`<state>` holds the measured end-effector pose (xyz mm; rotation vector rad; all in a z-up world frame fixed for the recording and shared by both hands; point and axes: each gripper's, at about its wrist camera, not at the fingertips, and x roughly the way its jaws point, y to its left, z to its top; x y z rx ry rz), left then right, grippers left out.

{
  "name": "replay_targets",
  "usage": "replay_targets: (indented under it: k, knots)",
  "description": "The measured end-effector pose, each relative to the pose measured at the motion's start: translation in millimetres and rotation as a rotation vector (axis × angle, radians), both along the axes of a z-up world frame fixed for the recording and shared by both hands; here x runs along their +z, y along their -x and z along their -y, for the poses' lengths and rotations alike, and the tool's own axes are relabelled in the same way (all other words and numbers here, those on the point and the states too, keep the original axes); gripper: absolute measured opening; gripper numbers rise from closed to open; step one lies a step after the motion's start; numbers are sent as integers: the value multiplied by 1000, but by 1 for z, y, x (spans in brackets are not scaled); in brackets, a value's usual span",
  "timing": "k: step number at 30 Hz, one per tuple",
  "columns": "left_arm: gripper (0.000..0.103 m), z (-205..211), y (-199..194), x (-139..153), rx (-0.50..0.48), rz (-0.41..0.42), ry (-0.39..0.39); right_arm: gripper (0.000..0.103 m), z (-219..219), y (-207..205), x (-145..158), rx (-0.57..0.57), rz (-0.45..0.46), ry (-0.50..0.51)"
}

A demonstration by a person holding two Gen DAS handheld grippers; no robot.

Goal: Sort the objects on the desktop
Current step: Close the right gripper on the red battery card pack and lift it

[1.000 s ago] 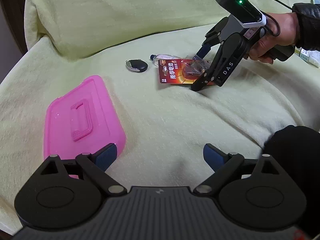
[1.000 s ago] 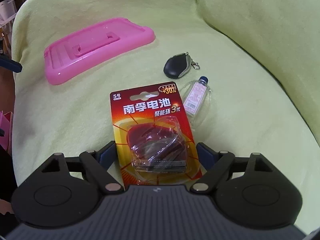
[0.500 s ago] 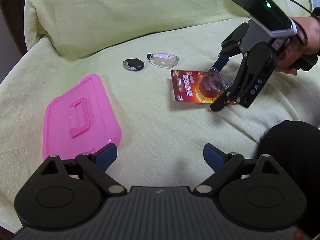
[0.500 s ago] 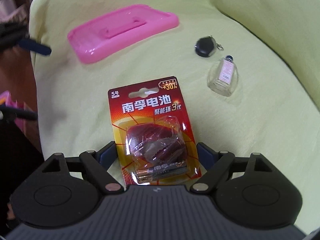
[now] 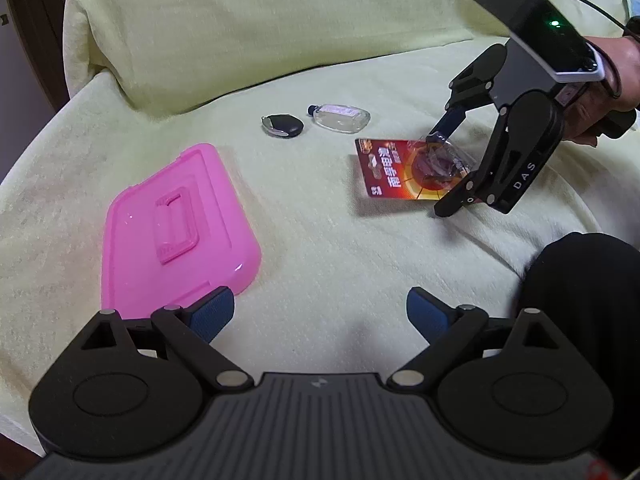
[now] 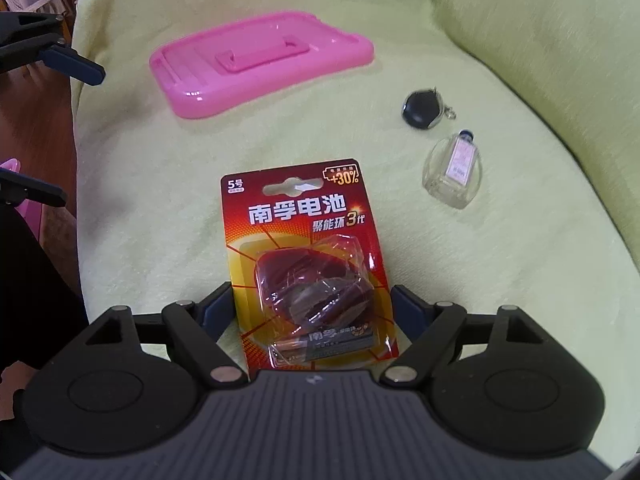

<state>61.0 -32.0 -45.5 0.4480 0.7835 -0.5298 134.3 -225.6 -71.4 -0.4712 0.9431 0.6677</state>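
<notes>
My right gripper (image 6: 312,304) is shut on a red battery pack (image 6: 304,248), holding it by its sides above the yellow-green sofa cover. From the left wrist view the same battery pack (image 5: 404,168) hangs lifted in the right gripper (image 5: 440,176), casting a shadow below. My left gripper (image 5: 320,312) stands open and empty, low over the cover near the pink lid (image 5: 172,236). A black key fob (image 6: 422,106) and a small clear bottle (image 6: 454,170) lie on the cover to the right of the pack; the pink lid (image 6: 260,60) lies farther away.
The sofa's back cushion (image 5: 280,20) rises behind the key fob (image 5: 282,126) and bottle (image 5: 340,116). A person's hand (image 5: 600,88) holds the right gripper, and a dark-clothed knee (image 5: 580,280) sits at the right. The sofa edge (image 6: 76,120) drops to a wooden floor at left.
The right gripper has lifted the battery pack off the cover and drawn it back, away from the key fob and bottle. The left gripper has hardly moved.
</notes>
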Motion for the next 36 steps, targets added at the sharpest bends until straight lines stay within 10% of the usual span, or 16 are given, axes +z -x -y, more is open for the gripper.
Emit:
replay_targets:
  k: [13, 36]
  knots:
    - [94, 0, 7, 4, -17, 40, -23, 80, -11, 21, 43, 11, 80, -80]
    - [94, -80, 68, 19, 3, 41, -198, 80, -155, 76, 71, 342, 115, -97]
